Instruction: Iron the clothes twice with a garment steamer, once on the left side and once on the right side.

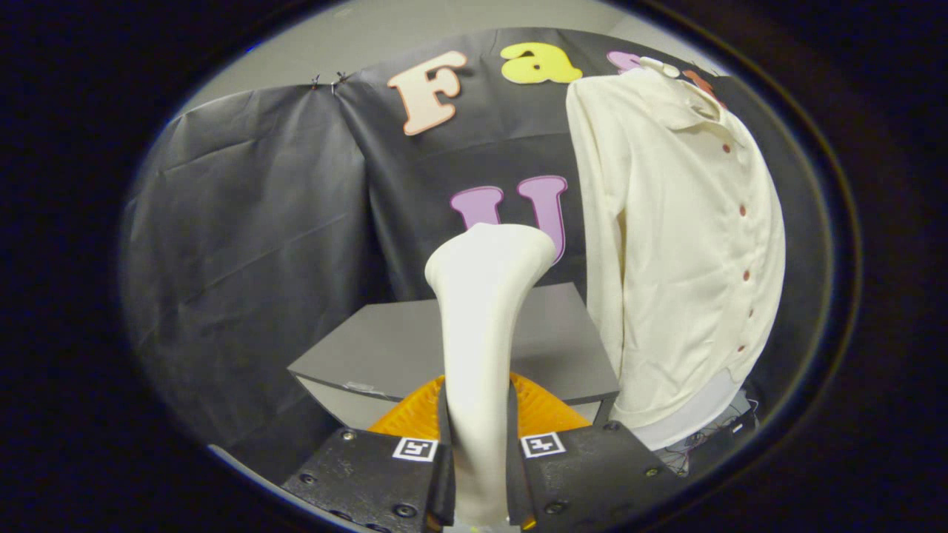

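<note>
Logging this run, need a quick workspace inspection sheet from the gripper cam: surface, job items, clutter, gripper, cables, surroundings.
Surface: grey table beyond the fingers, its visible top bare.
Job's things: cream garment steamer stands upright between the fingers, its head flaring at the top; cream buttoned shirt hangs beside the table, to the steamer's right, with a gap to the steamer's head.
Clutter: nothing seen.
Gripper: gripper shut on the steamer's handle, both fingers pressing its sides.
Cables: thin wires bunched below the shirt's hem; where they run cannot be told.
Surroundings: black cloth wall behind everything, pale wall above it.
</note>
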### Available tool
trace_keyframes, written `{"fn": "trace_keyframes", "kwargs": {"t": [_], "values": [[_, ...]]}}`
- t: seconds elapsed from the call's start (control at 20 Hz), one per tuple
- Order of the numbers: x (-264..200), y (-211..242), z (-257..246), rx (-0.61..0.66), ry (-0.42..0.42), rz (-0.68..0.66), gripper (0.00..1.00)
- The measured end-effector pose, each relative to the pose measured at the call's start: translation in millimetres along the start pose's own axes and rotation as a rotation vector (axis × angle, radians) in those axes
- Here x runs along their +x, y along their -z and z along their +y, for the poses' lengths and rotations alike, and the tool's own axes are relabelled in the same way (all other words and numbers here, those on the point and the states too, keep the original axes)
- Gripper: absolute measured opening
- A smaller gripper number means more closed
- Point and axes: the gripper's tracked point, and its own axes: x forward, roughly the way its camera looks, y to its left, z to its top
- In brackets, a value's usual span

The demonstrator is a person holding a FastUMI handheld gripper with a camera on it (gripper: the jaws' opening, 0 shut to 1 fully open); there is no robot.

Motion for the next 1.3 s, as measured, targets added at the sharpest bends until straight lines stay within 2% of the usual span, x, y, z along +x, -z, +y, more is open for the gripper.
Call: {"fn": "trace_keyframes", "kwargs": {"t": [0.3, 0.6, 0.8, 1.0, 1.3], "values": [[-21.0, -78.5, -79.5, -0.031, 0.066, -0.118, 0.27], [-24.1, -128.4, -149.3, -0.073, 0.112, -0.181, 0.27], [-11.7, -127.5, -187.1, -0.01, 0.124, -0.147, 0.27], [-2.6, -116.5, -197.8, -0.054, 0.091, -0.147, 0.27], [8.7, -87.7, -206.9, -0.048, 0.045, -0.126, 0.27]]}}
